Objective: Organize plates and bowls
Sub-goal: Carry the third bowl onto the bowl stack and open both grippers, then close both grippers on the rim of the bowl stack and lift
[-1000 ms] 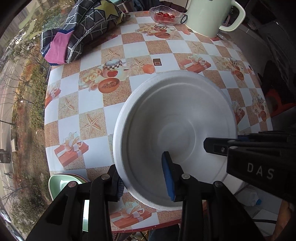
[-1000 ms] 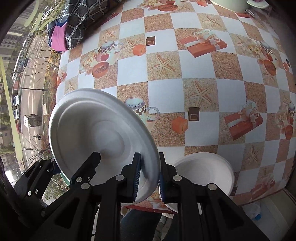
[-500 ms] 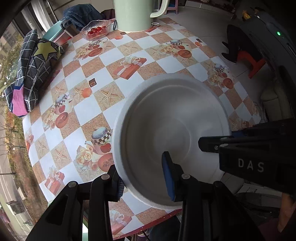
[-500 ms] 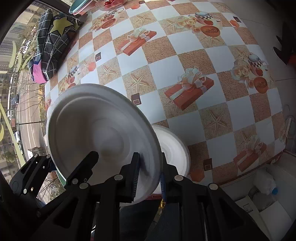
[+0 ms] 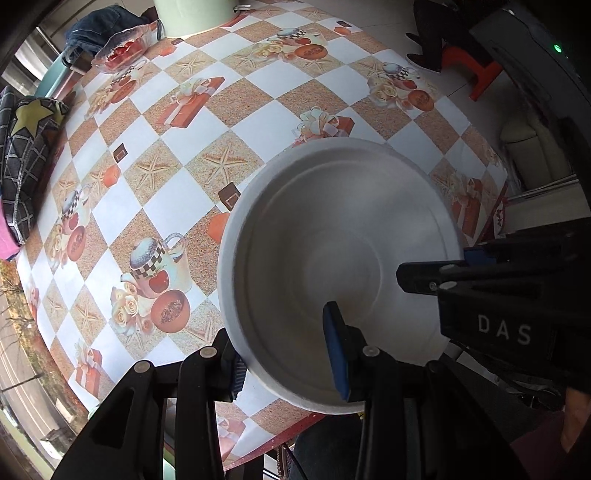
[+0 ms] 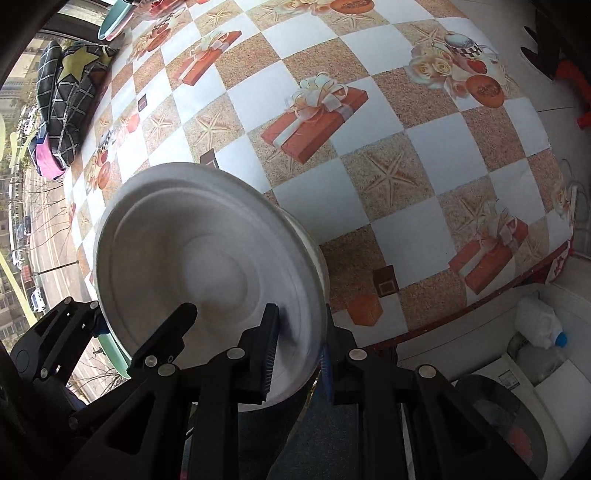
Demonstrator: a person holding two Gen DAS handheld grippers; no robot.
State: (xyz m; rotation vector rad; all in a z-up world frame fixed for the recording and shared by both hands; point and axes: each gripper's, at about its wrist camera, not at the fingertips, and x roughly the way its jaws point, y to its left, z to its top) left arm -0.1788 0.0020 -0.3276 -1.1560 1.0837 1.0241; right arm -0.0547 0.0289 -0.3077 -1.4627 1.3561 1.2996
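Note:
A white plate is held above the patterned table, near its front edge. My left gripper grips the plate's near-left rim, one finger under and one over it. My right gripper is shut on the plate's right rim; its black body shows at the right of the left wrist view. A white bowl peeks out from under the plate. A green dish shows below the plate at the table's left edge.
At the back stand a glass bowl of red fruit and a pale green jug. A dark star-patterned cloth lies at the left edge. A red stool and a bottle are on the floor at the right.
Both grippers have carried the plate to the right along the table's front edge. It now covers most of the white bowl, which lay apart to the right a second ago.

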